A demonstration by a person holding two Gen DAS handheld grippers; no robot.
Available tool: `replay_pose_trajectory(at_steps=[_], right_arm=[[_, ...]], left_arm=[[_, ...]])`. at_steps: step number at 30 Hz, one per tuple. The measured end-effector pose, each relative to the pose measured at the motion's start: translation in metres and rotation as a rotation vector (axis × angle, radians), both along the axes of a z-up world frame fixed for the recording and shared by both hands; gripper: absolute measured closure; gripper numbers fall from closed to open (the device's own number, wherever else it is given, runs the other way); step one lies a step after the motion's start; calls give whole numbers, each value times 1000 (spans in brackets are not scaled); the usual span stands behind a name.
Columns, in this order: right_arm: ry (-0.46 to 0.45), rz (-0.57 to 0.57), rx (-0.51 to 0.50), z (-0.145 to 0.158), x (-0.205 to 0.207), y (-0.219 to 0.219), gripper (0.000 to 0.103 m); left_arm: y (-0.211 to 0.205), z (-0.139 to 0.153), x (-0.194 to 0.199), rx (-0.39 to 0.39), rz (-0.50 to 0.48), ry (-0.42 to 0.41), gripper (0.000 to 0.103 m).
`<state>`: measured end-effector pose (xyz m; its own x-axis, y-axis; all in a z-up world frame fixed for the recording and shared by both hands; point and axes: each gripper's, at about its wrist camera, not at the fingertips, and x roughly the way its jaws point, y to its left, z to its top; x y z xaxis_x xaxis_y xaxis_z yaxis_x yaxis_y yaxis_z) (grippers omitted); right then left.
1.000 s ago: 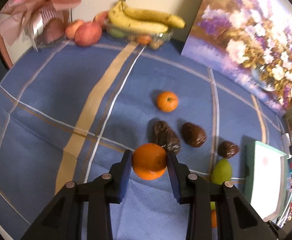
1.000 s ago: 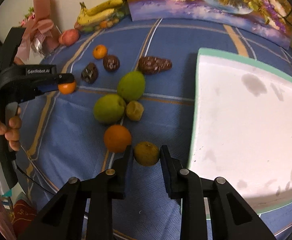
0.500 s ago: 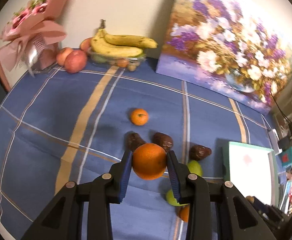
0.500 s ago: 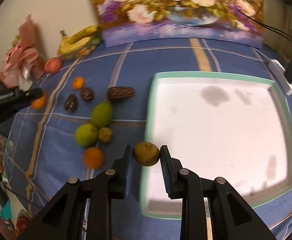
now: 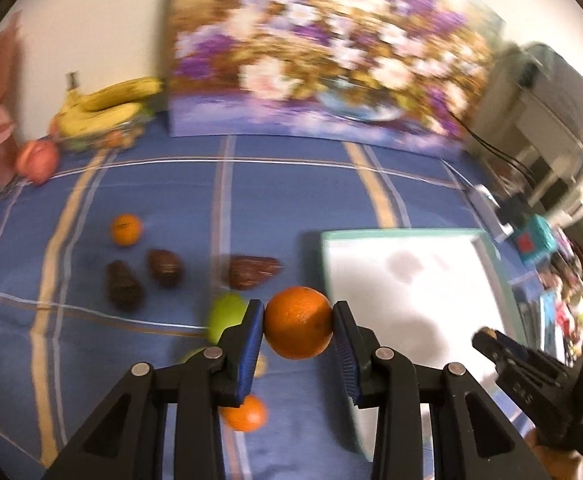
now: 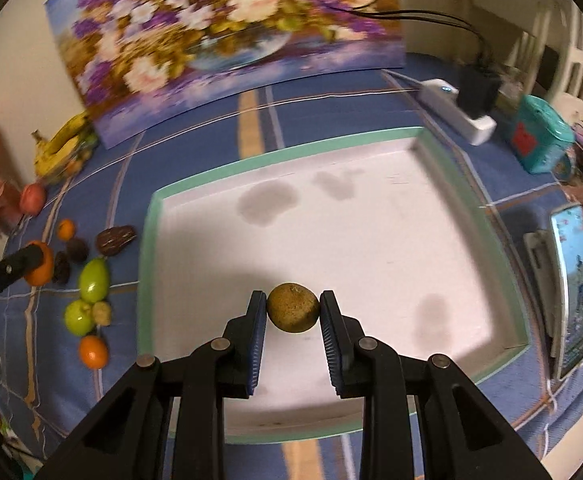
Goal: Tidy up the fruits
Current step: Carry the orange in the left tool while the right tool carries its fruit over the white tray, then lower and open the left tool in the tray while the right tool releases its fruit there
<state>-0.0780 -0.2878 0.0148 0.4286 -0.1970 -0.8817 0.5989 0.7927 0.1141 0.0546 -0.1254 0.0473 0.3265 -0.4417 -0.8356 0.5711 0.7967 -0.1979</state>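
A: Left tongs (image 5: 298,328)?
B: Clamped on an orange (image 5: 298,327), raised beside the white tray's (image 6: 149,216) left edge.
A: Right tongs (image 6: 293,308)?
B: Gripping a brownish-green fruit (image 6: 293,307) above the tray floor.

Left claw (image 5: 298,329) clamped, angled downward; right claw (image 6: 293,307) likewise clamped, angled downward.

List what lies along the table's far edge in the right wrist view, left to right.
Apple → bananas → flower painting → white power strip → teal box.
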Motion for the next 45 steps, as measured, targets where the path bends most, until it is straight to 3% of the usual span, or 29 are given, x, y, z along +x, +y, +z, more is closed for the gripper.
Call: replay_pose_trajectory(at_steps=[11, 18, 29, 42, 45], right_arm=[[6, -75, -32, 4, -33, -34, 75], [-2, -98, -30, 4, -44, -45, 75], [87, -86, 50, -35, -36, -51, 75], [110, -86, 60, -41, -35, -55, 75], [118, -85, 51, -40, -35, -54, 73]], left_arm=[[-58, -1, -43, -7, -155, 46, 66], [-77, -15, -58, 43, -206, 48, 66], [-91, -70, -57, 158, -224, 148, 66], [-86, -63, -52, 150, -197, 160, 63], [-83, -54, -51, 127, -197, 143, 55]])
